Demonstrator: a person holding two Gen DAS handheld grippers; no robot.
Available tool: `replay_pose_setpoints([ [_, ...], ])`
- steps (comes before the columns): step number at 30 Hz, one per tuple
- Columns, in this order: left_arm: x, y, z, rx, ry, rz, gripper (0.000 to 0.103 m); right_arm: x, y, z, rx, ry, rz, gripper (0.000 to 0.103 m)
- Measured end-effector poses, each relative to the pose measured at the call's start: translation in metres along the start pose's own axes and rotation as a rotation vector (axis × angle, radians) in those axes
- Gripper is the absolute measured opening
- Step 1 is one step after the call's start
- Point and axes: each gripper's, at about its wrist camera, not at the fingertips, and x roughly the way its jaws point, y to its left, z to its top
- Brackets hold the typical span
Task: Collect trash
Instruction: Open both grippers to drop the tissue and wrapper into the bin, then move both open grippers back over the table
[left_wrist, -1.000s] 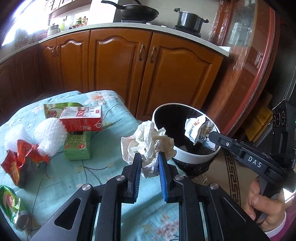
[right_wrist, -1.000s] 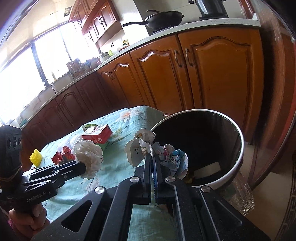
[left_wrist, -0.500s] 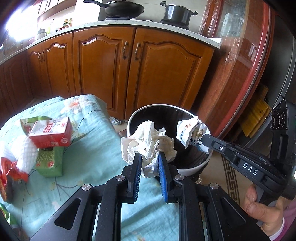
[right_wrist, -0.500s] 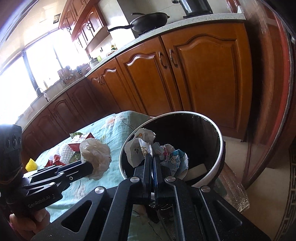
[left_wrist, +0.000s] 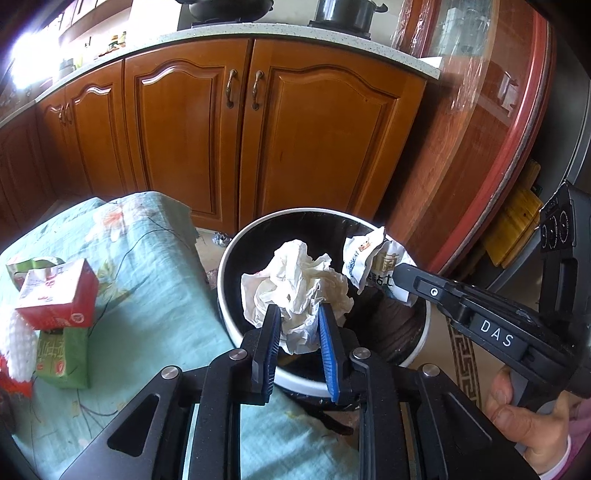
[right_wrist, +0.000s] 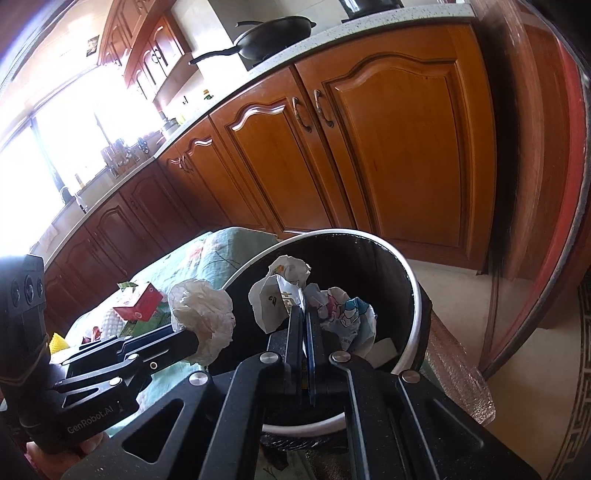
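Observation:
My left gripper is shut on a crumpled white paper ball and holds it above the open mouth of the black bin with a white rim. My right gripper is shut on a crumpled printed wrapper, also above the bin. In the left wrist view the right gripper holds that wrapper over the bin's right side. In the right wrist view the left gripper holds the paper ball at the bin's left rim.
A table with a light green cloth stands left of the bin. On it lie a red carton, a green carton and white foam netting. Wooden cabinets stand behind, a glass-fronted cabinet to the right.
Both grippers have moved right from over the table's edge to above the bin, each still holding its trash. The cartons have slid to the left of the left wrist view.

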Motion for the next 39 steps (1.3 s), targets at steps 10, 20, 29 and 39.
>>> replay_pose_setpoints([
  [10,0.003,0.001,-0.001,-0.008,-0.008,-0.004,0.055,0.011,-0.011,0.001,0.039,0.035,0.003,0.020],
  [20,-0.038,0.035,-0.042,-0.076,-0.030,0.033,0.066,-0.011,0.014,-0.011,0.020,-0.028,0.034,0.078],
  [29,-0.101,0.073,-0.088,-0.180,-0.069,0.103,0.067,-0.014,0.067,-0.036,-0.026,-0.008,0.121,0.083],
  [39,-0.183,0.123,-0.141,-0.332,-0.134,0.209,0.068,0.005,0.137,-0.071,-0.109,0.082,0.220,0.083],
])
